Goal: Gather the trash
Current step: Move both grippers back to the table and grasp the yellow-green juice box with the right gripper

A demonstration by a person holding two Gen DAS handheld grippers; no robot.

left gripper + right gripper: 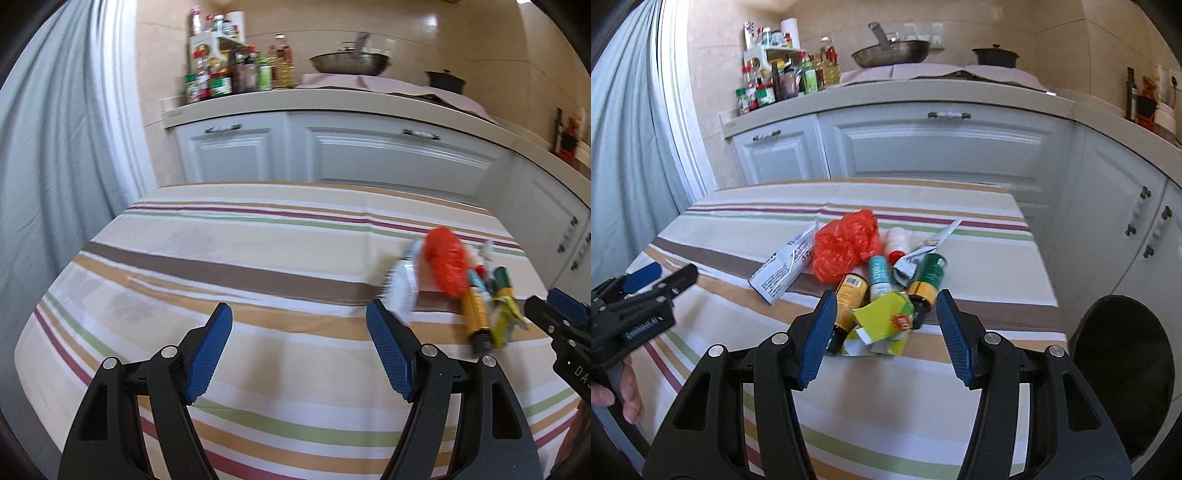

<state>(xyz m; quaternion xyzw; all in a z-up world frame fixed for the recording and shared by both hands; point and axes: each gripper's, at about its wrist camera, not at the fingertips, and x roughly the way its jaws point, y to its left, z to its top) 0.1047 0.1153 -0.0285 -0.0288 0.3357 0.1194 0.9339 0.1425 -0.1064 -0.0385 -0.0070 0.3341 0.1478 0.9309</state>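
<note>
Both grippers hover open over the striped tablecloth [923,406], holding nothing.

The right gripper [886,328] has its blue-padded fingers spread apart, just short of a heap of trash: a crumpled yellow-green wrapper [882,325] lies between the fingertips, with an orange mesh bag [846,243], a white printed carton [783,269] and small bottles [927,277] beyond. The left gripper [299,343] gapes wider over bare cloth, the heap off past its right finger.

Striped tablecloth [923,424] in cream, brown, tan, green, maroon; orange mesh bag [847,245]; yellow-green wrapper [886,317]; green bottle [931,275]; white cabinets [923,147]; blue pads [818,332]
</note>
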